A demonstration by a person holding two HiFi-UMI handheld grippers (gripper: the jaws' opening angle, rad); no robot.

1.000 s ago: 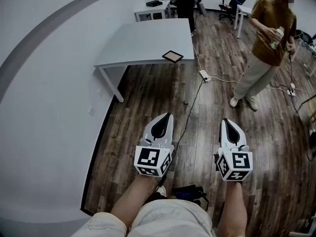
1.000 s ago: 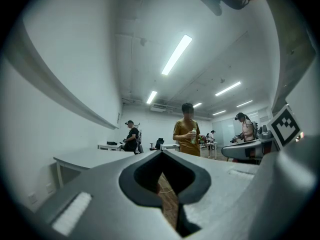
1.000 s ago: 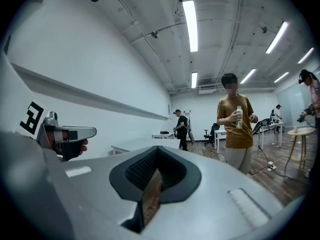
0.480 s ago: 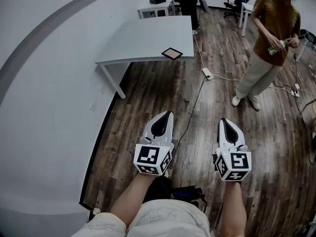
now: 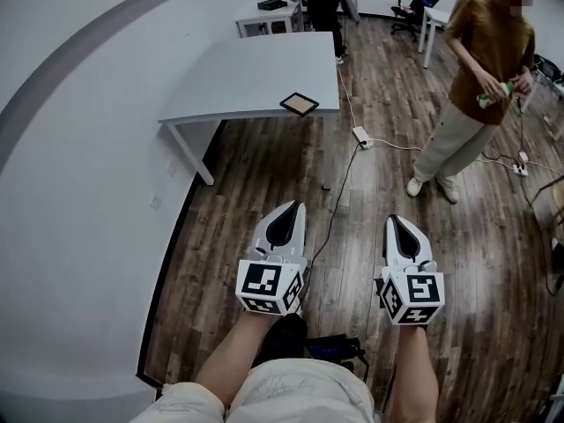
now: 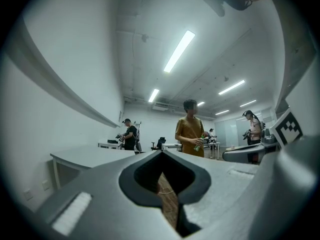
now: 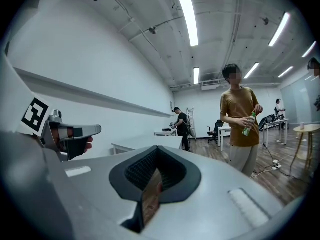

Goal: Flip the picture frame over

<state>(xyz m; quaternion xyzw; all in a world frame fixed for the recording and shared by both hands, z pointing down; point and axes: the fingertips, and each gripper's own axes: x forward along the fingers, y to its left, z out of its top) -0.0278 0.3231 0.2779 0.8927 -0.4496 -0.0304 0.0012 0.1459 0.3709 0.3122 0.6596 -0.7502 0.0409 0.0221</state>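
I'm at the approach step, with nothing gripped yet; my left gripper (image 5: 294,208) and my right gripper (image 5: 395,222) both point level over the wooden floor (image 5: 264,192), side by side in front of my legs; the left gripper view shows its two jaws pressed together with only a thin seam between them, and the right gripper view shows the same, so both pairs of fingers are closed and hold nothing. The picture frame (image 5: 300,104) lies flat on the grey table (image 5: 247,69), close to the table's near edge and toward its right corner, well apart from both grippers; it shows a brown panel inside a dark border, and I cannot tell whether that is its face or its back. My next move, as I judge it, is to cover the ground to the table, mind the cable (image 5: 339,183) that runs across the floor to the power strip (image 5: 360,135), and part the jaws before reaching; since the frame lies flat, I expect to need a jaw slipped under one edge, probably the side nearest the table's rim, with the other gripper steadying it as it turns.
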